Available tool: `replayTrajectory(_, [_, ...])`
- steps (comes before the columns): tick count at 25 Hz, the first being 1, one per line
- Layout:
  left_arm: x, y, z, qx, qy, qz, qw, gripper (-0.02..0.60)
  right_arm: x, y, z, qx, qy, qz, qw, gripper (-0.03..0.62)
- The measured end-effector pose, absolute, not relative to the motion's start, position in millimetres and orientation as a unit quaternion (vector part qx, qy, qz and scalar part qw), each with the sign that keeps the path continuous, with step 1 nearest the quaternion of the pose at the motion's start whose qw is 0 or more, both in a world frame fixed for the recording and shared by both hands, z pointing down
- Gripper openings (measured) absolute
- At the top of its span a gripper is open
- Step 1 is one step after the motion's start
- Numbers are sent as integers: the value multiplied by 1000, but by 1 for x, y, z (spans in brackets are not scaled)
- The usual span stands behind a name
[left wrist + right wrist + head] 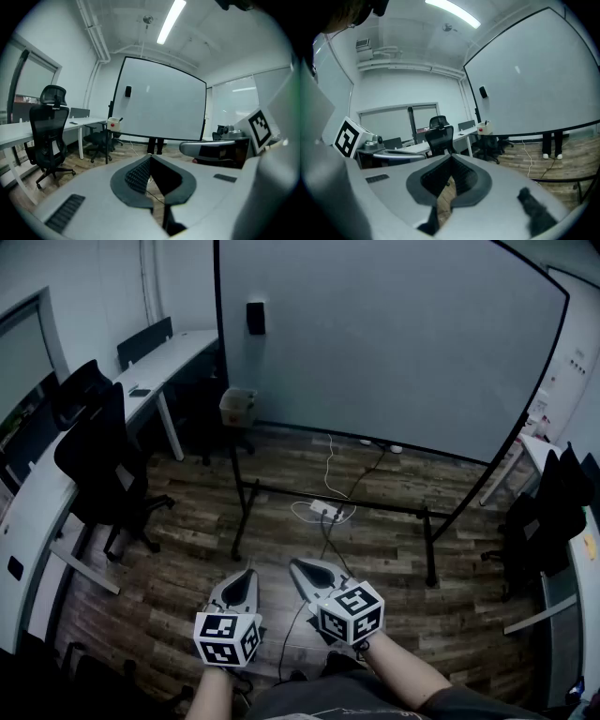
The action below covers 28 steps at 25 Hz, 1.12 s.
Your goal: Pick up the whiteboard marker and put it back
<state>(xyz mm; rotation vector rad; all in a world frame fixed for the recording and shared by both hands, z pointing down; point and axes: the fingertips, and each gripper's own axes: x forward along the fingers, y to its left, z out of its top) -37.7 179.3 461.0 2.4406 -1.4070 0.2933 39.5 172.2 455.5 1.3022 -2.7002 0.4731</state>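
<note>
**Left claw** (247, 574): jaws together, nothing between them; held low over the wood floor (187, 554).
**Right claw** (298, 566): jaws together, empty; just beside the left claw.
**Whiteboard** (394, 343): on a stand, well ahead of both claws; black block (255, 318) on its upper left.
**Pale box** (238, 406): at the board's lower left corner. A thin dark stick (121, 120) juts from it; whether it is the whiteboard marker cannot be told.
**Power strip** (325, 512): on the floor under the board.
</note>
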Motion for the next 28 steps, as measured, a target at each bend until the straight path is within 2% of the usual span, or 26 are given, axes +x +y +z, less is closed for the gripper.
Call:
replayTrajectory(13, [-48,178,461,850,-494,99,153,14,32,167,462,434,-884,164,57,21])
replayTrajectory(19, [-68,185,455,847,-503,77,154,14,36,167,446,447,-878,170,-24,25])
replayTrajectory(28, [-80,171,453,843,-512,73,149,14,41,146,447,459,-870,176,-31,25])
